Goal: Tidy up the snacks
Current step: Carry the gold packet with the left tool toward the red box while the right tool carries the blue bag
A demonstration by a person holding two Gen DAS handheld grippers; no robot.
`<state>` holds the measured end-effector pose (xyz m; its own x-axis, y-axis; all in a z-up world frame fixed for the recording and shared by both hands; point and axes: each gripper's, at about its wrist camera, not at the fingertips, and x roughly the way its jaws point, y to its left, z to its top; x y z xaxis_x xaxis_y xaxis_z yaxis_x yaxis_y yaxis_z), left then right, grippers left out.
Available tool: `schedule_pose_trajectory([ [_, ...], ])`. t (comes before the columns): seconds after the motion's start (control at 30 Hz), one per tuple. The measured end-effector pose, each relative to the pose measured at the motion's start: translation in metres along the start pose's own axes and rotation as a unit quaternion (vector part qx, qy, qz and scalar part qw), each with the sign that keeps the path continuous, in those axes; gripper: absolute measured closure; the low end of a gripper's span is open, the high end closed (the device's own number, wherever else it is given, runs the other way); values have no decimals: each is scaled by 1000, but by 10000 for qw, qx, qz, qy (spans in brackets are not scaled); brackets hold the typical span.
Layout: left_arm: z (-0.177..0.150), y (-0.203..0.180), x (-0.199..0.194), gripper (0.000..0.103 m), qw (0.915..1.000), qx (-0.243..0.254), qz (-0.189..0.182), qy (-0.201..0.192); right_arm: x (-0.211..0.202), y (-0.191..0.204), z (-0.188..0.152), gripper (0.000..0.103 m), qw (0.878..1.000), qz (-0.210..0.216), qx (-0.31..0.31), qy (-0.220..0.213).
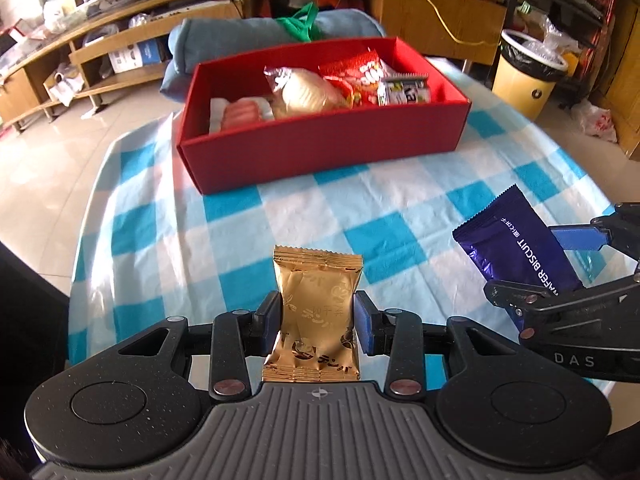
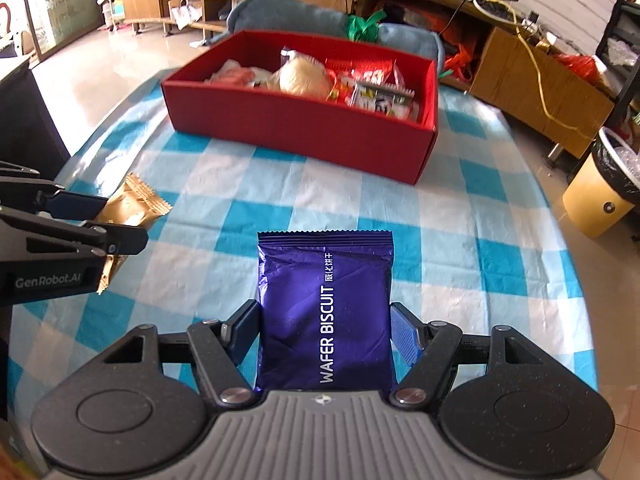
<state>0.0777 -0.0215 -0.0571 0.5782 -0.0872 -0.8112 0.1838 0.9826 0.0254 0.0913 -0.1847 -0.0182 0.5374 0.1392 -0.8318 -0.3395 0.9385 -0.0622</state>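
Gripping a gold snack packet (image 1: 316, 316) in left tongs (image 1: 318, 322) and a purple wafer packet (image 2: 326, 308) in right tongs (image 2: 324, 334), above checked worktop (image 1: 288, 216); thin foil likely slipping before red box (image 1: 320, 148).

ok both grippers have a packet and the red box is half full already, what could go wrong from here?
1. The left gripper pinches the gold packet only by its soft sides, which crumple; it might slip.
2. The right gripper holds the purple wafer packet close beside the left one; they could collide on the way to the red box.
3. The box's right end is crowded with the red packet; a drop there may sit proud or spill.
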Motion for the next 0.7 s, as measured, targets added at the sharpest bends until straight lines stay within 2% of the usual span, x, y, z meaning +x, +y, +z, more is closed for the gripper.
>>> schedule_pose_trajectory([
  [0.17,8,4,-6,57,9998,-164,-110,-100,-9,1,9,39,9997,-37,98,-200],
  [0.43,11,3,-24,57,9991,-250,-56,-342,-36,2,14,39,9979,-50,224,-599],
  [0.7,28,5,-39,57,9969,-375,-7,-691,-55,-8,26,39,9945,-88,366,-979],
])
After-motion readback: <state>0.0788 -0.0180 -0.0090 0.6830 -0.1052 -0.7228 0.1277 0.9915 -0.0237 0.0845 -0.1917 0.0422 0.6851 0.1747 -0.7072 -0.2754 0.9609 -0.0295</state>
